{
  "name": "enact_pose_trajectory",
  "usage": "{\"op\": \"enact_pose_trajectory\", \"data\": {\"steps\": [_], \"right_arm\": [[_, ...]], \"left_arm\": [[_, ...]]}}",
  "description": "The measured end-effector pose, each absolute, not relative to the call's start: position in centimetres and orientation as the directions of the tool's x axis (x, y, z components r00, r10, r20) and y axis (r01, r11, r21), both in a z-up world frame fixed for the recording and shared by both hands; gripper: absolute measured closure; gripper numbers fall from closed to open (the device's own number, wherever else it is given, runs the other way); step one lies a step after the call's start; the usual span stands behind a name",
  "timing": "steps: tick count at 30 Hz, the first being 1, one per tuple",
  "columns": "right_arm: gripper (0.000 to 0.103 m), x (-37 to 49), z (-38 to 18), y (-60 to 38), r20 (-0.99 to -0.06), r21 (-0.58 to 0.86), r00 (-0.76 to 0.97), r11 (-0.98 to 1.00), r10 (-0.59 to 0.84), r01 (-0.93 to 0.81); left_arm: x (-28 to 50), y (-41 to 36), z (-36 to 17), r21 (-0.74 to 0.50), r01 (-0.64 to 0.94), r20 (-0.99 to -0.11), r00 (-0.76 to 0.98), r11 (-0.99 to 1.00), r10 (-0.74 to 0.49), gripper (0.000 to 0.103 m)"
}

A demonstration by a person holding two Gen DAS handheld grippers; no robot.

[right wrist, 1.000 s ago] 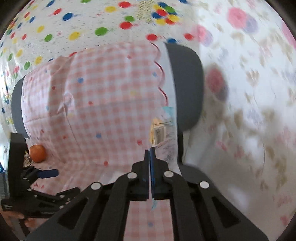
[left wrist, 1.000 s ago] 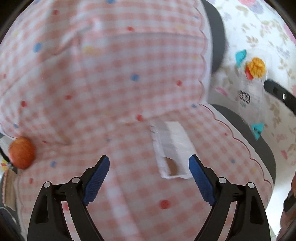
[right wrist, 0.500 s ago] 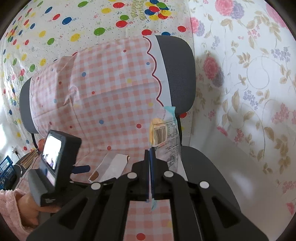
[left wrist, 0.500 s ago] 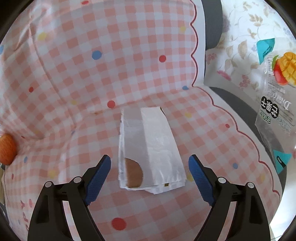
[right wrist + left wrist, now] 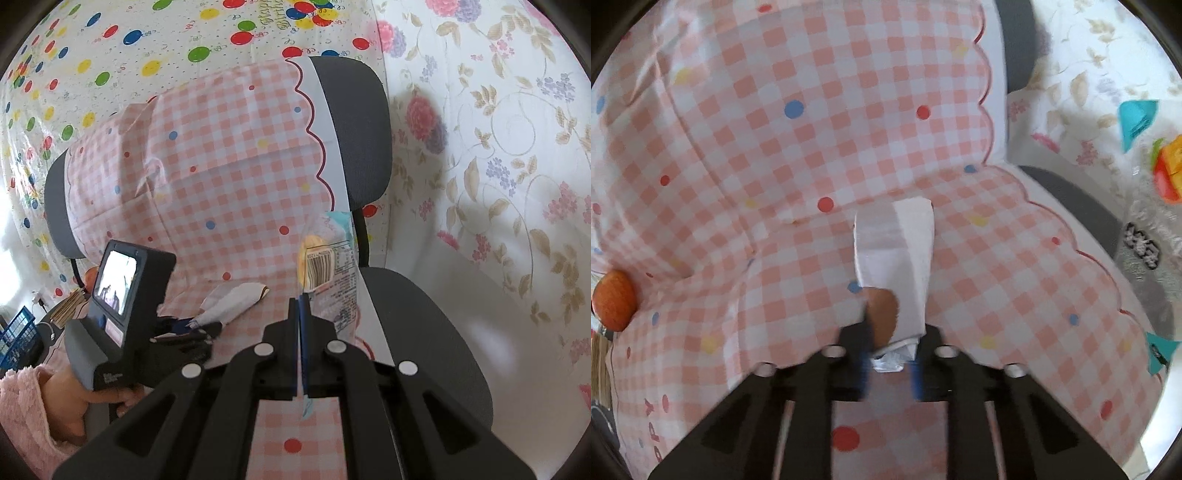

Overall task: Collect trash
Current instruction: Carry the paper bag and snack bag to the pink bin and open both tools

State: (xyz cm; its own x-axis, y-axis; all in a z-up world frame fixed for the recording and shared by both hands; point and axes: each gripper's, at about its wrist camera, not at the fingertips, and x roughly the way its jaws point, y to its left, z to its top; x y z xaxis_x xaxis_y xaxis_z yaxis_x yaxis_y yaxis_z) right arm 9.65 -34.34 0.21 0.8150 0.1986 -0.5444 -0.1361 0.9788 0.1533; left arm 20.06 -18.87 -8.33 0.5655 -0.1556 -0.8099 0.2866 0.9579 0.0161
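Left gripper (image 5: 889,363) moved in on white paper bag (image 5: 897,273) since a second ago; jaws just closing, now clenched on bag's crumpled near end. Bag formerly flat between spread jaws, now pinched and creased, far end lying on seat of chair (image 5: 424,314).

Left to right, left wrist view: reddish round fruit (image 5: 614,301) at far left edge of seat, well apart from bag. Pink checked cloth (image 5: 775,166) draped over seat and backrest. Bag at centre, brown patch near the blue pads (image 5: 866,365). Clear mango snack wrapper (image 5: 1156,206) at right edge, blurred.

Right wrist view: pink fleece sleeve (image 5: 26,402) and hand (image 5: 96,398) holding left gripper's handle at lower left. Bag (image 5: 236,301) beyond it on cloth. Right gripper (image 5: 300,325) at centre, clamped tight on lower edge of snack wrapper (image 5: 332,280), wrapper upright above the jaws, barcode facing camera. Floral sheet (image 5: 498,166) behind chair at right.
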Motion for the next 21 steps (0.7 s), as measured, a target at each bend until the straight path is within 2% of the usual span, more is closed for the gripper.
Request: {"op": "enact_pose_trajectory", "data": {"steps": [6,12,21], "right_arm": [[0.102,6.6,1.2,-33.9,-0.530,0.175,0.819,0.974,0.219,-0.147],[0.102,2.4,1.1,-32.9,-0.524,0.202,0.813,0.964,0.254,-0.171],[0.102,-4.2,0.6,-31.3,-0.536,0.205,0.811,0.968,0.233,-0.142]], "left_arm": [[14.7,-16.5,-5.0,-0.083,0.356,-0.756,0.586,0.931,-0.292,0.095],[7.1,-14.8,-2.2,-0.072,0.408,-0.708,0.622,0.910,-0.335,0.094],[-0.7,-14.1,-1.8,-0.123,0.474,-0.670,0.609,0.872,-0.426,0.094]]}}
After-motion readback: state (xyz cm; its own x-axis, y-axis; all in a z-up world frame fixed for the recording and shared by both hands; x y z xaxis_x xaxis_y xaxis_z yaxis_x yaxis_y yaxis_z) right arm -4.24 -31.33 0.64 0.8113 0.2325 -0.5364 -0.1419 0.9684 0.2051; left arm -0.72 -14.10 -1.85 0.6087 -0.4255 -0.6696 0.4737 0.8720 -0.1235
